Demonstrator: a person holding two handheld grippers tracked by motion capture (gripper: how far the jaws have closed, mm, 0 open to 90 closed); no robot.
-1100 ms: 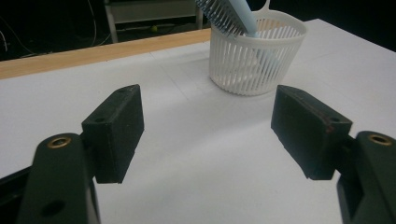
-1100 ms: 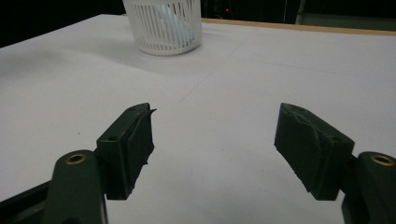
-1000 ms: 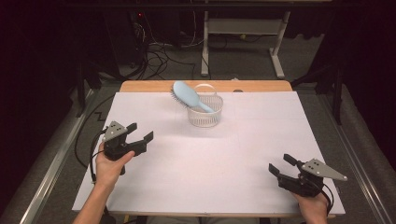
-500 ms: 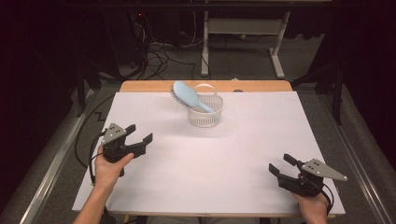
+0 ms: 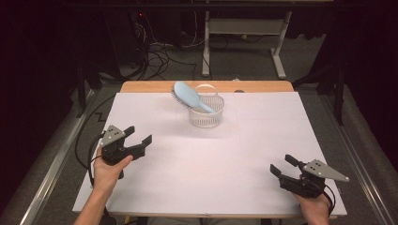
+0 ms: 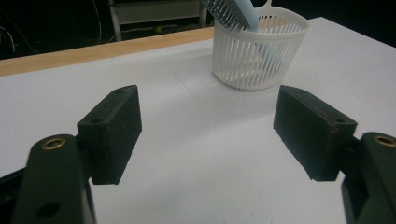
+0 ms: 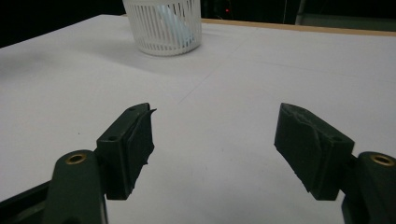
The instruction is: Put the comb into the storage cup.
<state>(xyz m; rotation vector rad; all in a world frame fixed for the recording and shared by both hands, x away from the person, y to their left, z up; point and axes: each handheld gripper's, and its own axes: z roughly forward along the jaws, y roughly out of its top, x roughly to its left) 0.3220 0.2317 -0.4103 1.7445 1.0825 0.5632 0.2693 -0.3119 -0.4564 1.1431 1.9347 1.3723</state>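
A white slatted basket (image 5: pixel 206 117) stands at the far middle of the white-covered table (image 5: pixel 211 168). A light blue hairbrush (image 5: pixel 185 96) leans in it, bristle head up and out to the left. My left gripper (image 5: pixel 139 135) hovers over the left side of the table, open and empty, pointing toward the basket. In the left gripper view the open gripper (image 6: pixel 208 130) frames bare table, with the basket (image 6: pixel 257 56) and brush (image 6: pixel 231 11) ahead. My right gripper (image 5: pixel 281 164) sits near the front right corner, open and empty. The right gripper view shows its gripper (image 7: pixel 215 144) and the basket (image 7: pixel 163 25) far off.
A strip of bare wooden tabletop (image 5: pixel 263 86) runs along the far edge behind the basket. Beyond the table the dark floor holds cables (image 5: pixel 155 51) and a white metal stand (image 5: pixel 244 33). A metal rail (image 5: pixel 56 159) runs along the left side.
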